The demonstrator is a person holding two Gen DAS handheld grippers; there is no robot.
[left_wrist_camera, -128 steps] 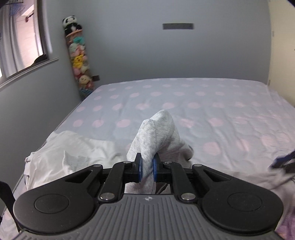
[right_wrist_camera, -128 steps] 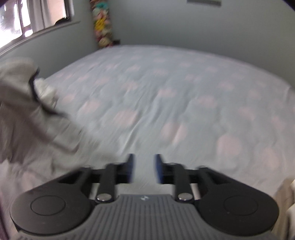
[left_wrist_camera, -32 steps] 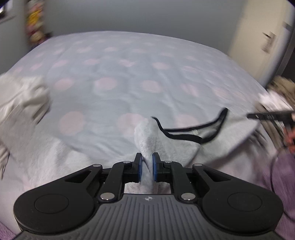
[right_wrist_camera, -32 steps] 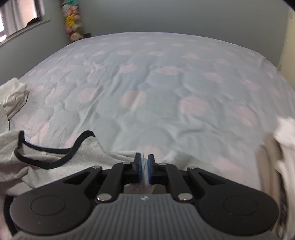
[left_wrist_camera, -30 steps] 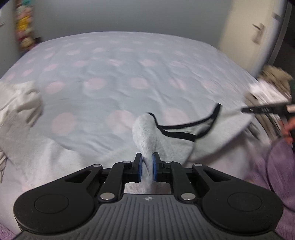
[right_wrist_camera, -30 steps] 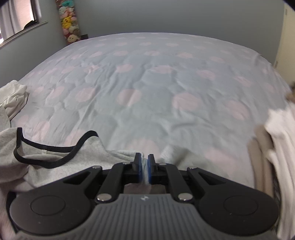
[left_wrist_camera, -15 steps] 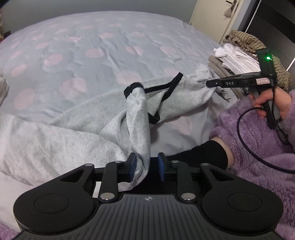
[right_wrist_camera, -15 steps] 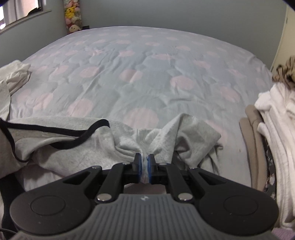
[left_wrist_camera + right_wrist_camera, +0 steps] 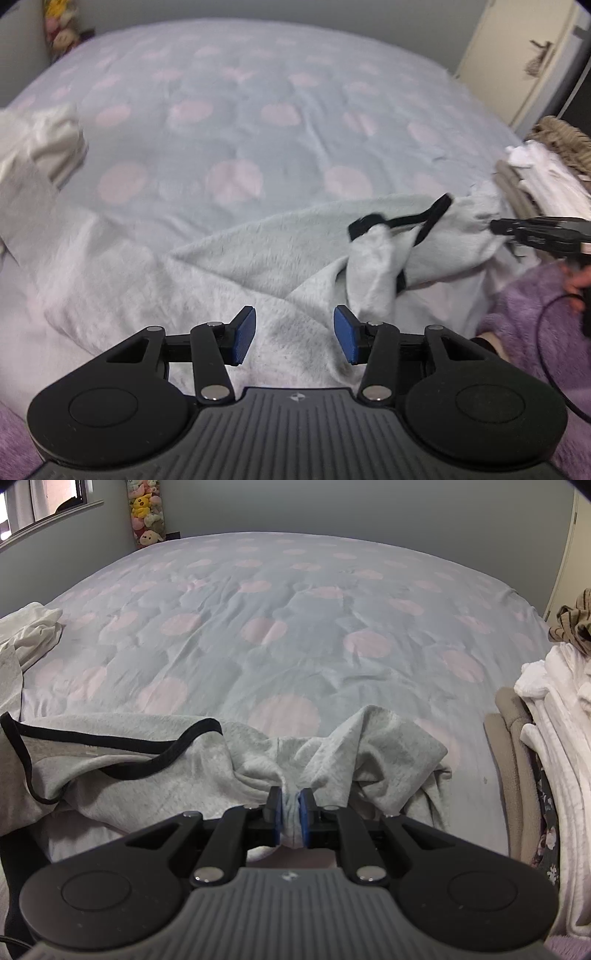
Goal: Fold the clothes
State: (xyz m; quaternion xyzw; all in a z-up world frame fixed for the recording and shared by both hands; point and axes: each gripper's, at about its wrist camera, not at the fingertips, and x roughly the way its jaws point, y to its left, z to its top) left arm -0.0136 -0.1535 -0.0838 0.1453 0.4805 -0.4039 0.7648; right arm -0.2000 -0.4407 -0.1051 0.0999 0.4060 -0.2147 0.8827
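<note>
On the bed point(image 9: 295, 602) a soft, limp grey garment point(image 9: 155, 775) is spread; its bunched edge is pinched by the right gripper point(image 9: 290, 808), while the left gripper point(image 9: 293, 332) is held agape above it, so the black-trimmed neckline point(image 9: 413, 221) would best be taken.

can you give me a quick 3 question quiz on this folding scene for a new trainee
1. True or false: the left gripper is shut on the grey top.
2. Multiple choice: what does the right gripper hold? A) a white towel B) a bunched fold of the grey top C) nothing
3. Fill the blank: the grey top's neckline is edged with a ____ trim.

Key
1. False: its jaws stand wide open above the fabric.
2. B: the jaws are pinched on grey fabric.
3. Black.
</note>
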